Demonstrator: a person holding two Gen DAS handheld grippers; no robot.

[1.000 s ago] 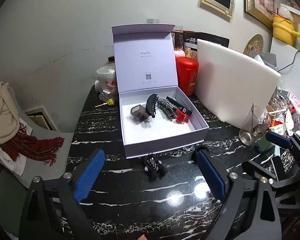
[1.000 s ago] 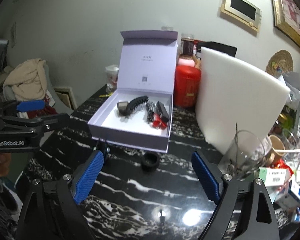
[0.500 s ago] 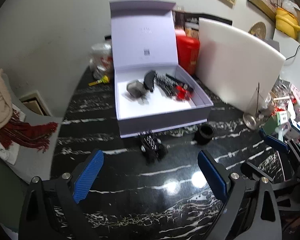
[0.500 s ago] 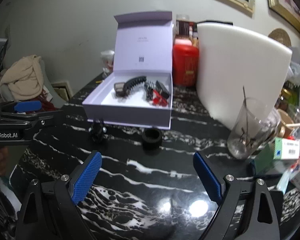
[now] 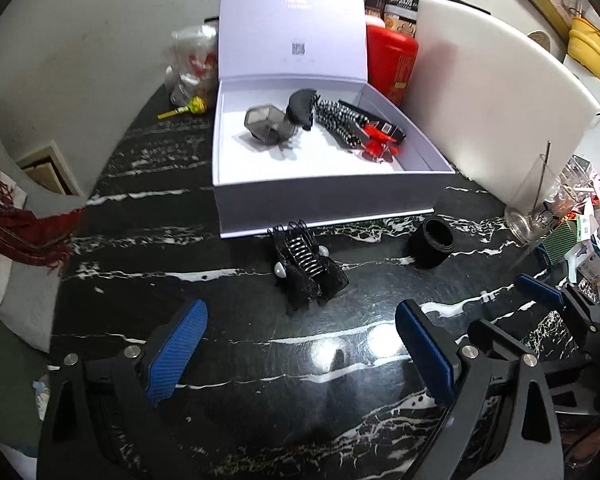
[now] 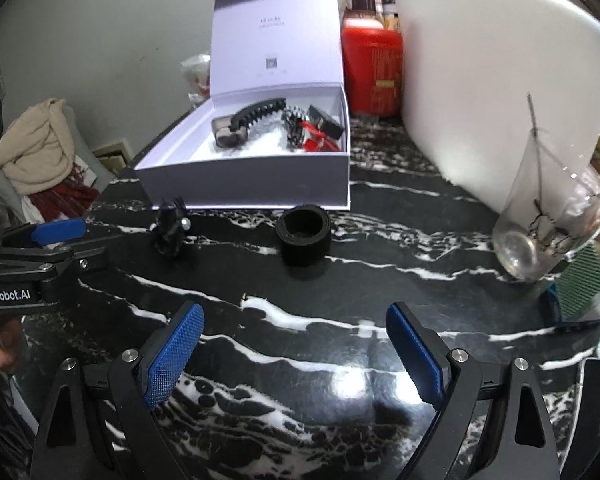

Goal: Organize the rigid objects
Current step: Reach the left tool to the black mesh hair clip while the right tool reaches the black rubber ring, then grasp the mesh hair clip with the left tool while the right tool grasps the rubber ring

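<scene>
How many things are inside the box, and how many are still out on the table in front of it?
In the box: 4 (grey case, black clip, spotted clip, red-and-black piece)
On the table: 2 (black clip, black ring)
Total: 6

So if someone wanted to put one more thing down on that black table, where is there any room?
The widest bare patch of the marble table lies between the black ring, the black hair clip and both open grippers. The open box has free floor at its front left. It is crowded to the right, around the glass and small packages.
</scene>
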